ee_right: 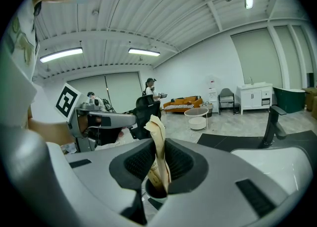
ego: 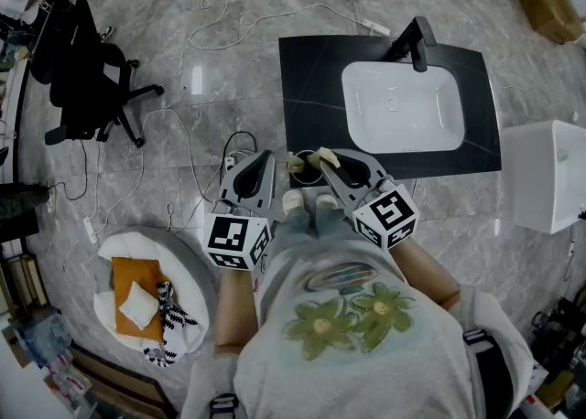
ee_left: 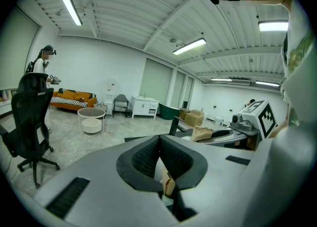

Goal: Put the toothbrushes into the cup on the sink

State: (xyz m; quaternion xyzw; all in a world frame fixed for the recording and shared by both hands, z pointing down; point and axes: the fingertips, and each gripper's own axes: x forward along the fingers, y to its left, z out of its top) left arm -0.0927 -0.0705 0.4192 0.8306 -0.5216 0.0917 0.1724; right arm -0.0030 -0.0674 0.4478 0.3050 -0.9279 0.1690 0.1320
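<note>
No word, brand name or number can be read in any view. The only signs are black-and-white square markers. In the head view, low in the middle of the frame, they cover the faces of the left cube [ego: 236, 241] on the left gripper [ego: 267, 157] and the right cube [ego: 386, 216] on the right gripper [ego: 322, 159]. One marker face also shows at the right edge of the left gripper view, and another at the left of the right gripper view. The paper-wrapped toothbrush [ee_right: 156, 146] in the centre of the right gripper view carries small dark print low on its wrapper, too small to read.
</note>
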